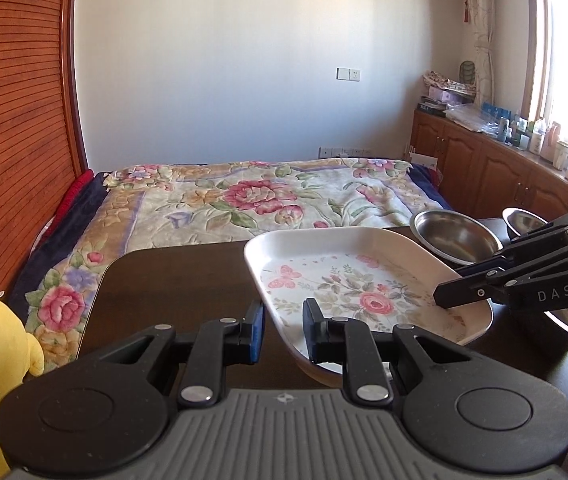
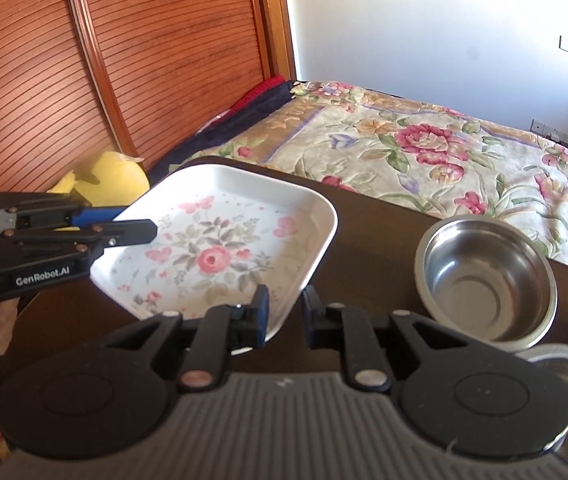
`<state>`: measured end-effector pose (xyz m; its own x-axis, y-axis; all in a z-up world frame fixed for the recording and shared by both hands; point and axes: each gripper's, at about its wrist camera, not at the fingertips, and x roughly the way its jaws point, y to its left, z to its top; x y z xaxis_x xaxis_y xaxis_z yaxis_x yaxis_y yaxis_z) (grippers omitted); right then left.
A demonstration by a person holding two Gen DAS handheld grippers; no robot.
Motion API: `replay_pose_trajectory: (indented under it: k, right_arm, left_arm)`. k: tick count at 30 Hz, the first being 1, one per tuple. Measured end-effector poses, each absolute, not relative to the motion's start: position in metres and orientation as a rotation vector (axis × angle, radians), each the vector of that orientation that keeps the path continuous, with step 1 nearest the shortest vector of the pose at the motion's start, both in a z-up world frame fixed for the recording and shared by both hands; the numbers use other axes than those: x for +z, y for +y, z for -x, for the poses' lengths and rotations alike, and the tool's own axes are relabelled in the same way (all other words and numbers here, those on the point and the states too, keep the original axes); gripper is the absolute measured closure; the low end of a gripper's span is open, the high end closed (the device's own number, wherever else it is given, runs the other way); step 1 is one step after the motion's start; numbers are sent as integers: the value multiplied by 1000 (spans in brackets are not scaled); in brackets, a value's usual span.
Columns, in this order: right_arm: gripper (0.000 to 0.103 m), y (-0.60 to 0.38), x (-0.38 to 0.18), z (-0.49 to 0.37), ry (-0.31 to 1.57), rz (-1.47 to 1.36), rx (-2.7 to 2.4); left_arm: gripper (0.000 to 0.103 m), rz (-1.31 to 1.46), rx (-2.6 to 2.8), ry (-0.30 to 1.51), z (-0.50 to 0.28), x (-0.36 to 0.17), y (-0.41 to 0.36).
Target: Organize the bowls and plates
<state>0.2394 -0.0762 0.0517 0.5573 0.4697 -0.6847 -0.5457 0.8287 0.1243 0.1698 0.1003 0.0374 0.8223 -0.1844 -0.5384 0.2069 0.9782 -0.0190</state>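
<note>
**Both grippers lift a floral tray above the dark table**

You hold a white rectangular tray with a pink rose and butterfly print (image 1: 348, 280) by two opposite rims, lifted and tilted above the dark brown table (image 1: 172, 280). In the left wrist view it fills the centre right of the frame; in the right wrist view it sits centre left.

The main risk is a slip. Each grip catches only a thin rim, so if your two hands drift apart, come together or tilt unevenly, the tray could twist free and drop onto the table. Swinging it toward the right could also knock the round stainless steel bowl (image 2: 488, 276), which stands on the table just beside the tray at the right of the right wrist view. A second steel bowl (image 1: 522, 220) stands behind it, at the right edge of the left wrist view.

Your left gripper (image 1: 283, 328) is nearly closed, its jaws pinching the tray's near rim. Your right gripper (image 2: 284, 312) is likewise nearly closed on the opposite rim.
</note>
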Motion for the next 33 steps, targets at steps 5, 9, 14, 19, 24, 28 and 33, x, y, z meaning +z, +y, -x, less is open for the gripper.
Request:
replay_pose_trajectory:
  k: [5,9,14,19,24,28,33]
  right_arm:
    - [84,-78,54,-225,764,114,600]
    - [84,-81,58,-212,753,120,599]
    - [84,-89,63,-196,740,128,590]
    - [84,-98,68,-181,724,125,579]
    - [84,-105,68,-166,720,108,576]
    - [84,-110,68,-155,708,101,575]
    - [84,-115,69,-146,688,81,593]
  left_arm:
    - [82,-41,-209,565,-152,38,97]
    - [82,-36,-212,566,-141,39,93]
    - [82,-39,-229,551,-127,45,87]
    - [82,-37,-243,533,-111,51,79]
    - [82,-31,-254,528,-95,50,75]
    - [82,-26,-259,534,-87,47,73]
    - [82,-9,-263,545,-78,43,77]
